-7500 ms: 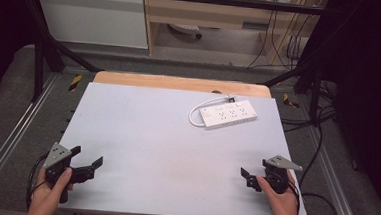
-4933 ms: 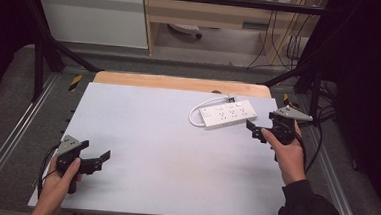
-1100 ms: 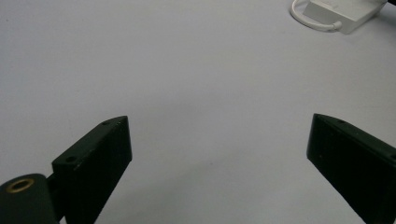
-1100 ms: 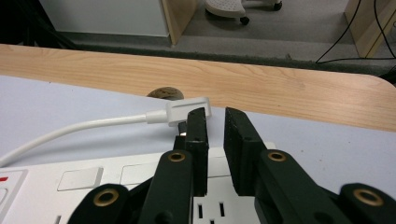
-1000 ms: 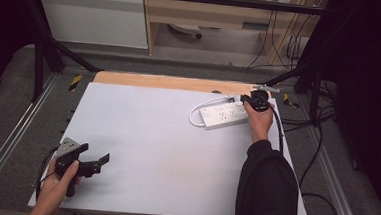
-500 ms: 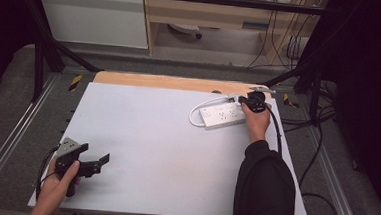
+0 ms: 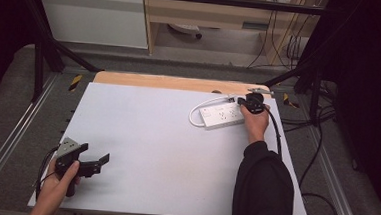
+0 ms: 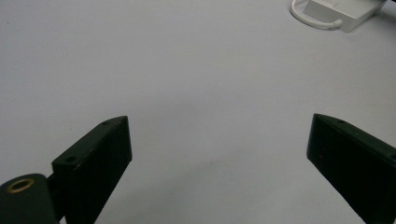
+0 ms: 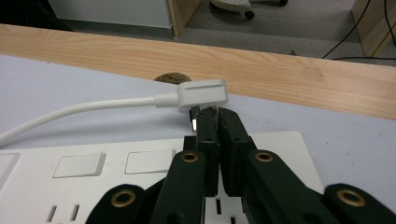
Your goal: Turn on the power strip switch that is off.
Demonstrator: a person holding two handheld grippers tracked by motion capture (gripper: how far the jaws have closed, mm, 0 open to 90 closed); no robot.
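Observation:
A white power strip [image 7: 220, 115] lies at the back right of the white table [image 7: 152, 130], its cable [image 7: 194, 116] looping off its left end. The cable's flat white plug [image 9: 201, 94] sits just past the strip's far end. My right gripper [image 7: 244, 102] reaches over the strip [image 9: 93, 182]. In the right gripper view this gripper [image 9: 213, 112] has its jaws pressed together right under the plug, at its metal pins. My left gripper [image 7: 102, 159] stands open near the front left corner. Bare table lies between its jaws in the left gripper view [image 8: 219, 120].
A bare wooden strip [image 7: 170, 82] runs along the table's far edge, with a small round dark mark [image 9: 170, 77] on it. Metal frame rails flank the table. Black cables hang beside the right edge [image 7: 321, 145]. The power strip [image 8: 343, 9] lies far ahead of the left gripper.
The right hand travelled from the front right corner up to the power strip, and its jaws came together at the plug. The left hand shifted slightly and then stayed still.

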